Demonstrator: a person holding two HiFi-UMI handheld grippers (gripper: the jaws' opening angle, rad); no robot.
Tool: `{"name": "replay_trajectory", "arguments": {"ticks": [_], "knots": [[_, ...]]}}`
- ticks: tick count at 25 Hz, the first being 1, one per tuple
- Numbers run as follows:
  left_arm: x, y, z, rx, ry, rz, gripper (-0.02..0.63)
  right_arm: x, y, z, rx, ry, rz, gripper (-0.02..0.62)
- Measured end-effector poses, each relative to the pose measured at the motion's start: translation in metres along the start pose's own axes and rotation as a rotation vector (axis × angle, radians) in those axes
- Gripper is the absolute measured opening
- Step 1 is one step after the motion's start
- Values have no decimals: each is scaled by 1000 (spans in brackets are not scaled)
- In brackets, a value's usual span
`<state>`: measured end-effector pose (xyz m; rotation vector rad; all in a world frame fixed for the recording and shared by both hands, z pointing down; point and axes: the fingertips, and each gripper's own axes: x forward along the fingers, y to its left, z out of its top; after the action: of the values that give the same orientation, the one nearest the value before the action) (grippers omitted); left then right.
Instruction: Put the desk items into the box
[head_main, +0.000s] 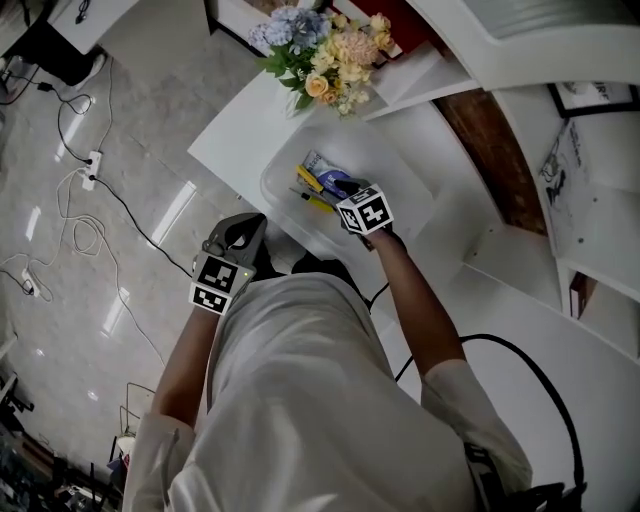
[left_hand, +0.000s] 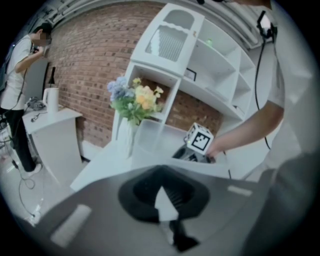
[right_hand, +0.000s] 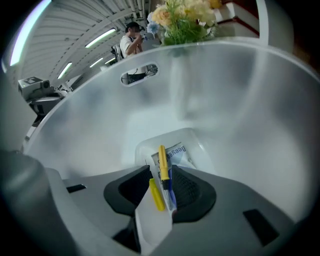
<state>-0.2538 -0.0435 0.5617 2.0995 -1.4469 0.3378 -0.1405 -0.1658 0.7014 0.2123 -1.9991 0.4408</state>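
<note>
The white table (head_main: 232, 142) stands on a pale, glossy floor (head_main: 150, 120) with loose cables (head_main: 88, 218) running across it. A brick wall (left_hand: 85, 60) and a white shelf unit (left_hand: 200, 55) rise behind. On the table sits the translucent box (head_main: 425, 205), with a bunch of flowers (head_main: 325, 45) just beside its far end.

Your right gripper (right_hand: 162, 186) is down inside the box with its jaws well apart and gripping nothing. A yellow pen (right_hand: 163, 164), a blue pen (right_hand: 170, 192) and a yellow highlighter (right_hand: 156, 196) lie in the gap between the jaws, on the box floor. Beyond them lies a blue-and-white packet (right_hand: 178, 151).

The likely trouble is in pulling out. The pens lie close along the pads, so a tilted or sideways lift could catch one and drag it up the wall, or flick it out. Come straight up.

The box looks light. If you bump its rim with the marker cube, it could slide towards the flowers or the table edge.

Your left gripper (head_main: 238, 238) hangs near your body, short of the table, with its jaws together and nothing in them. It is not steadying the box.
</note>
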Motion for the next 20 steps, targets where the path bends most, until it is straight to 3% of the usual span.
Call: {"name": "replay_trajectory", "arguments": {"ticks": [9, 15, 20], "knots": [[1, -23, 1, 77, -1, -92, 3, -71, 19, 25, -33, -169, -85, 121], [3, -41, -8, 90, 15, -147, 3, -126, 30, 13, 59, -282, -143, 46], [7, -55, -9, 115, 21, -179, 3, -153, 39, -13, 115, -344, -187, 29]]}}
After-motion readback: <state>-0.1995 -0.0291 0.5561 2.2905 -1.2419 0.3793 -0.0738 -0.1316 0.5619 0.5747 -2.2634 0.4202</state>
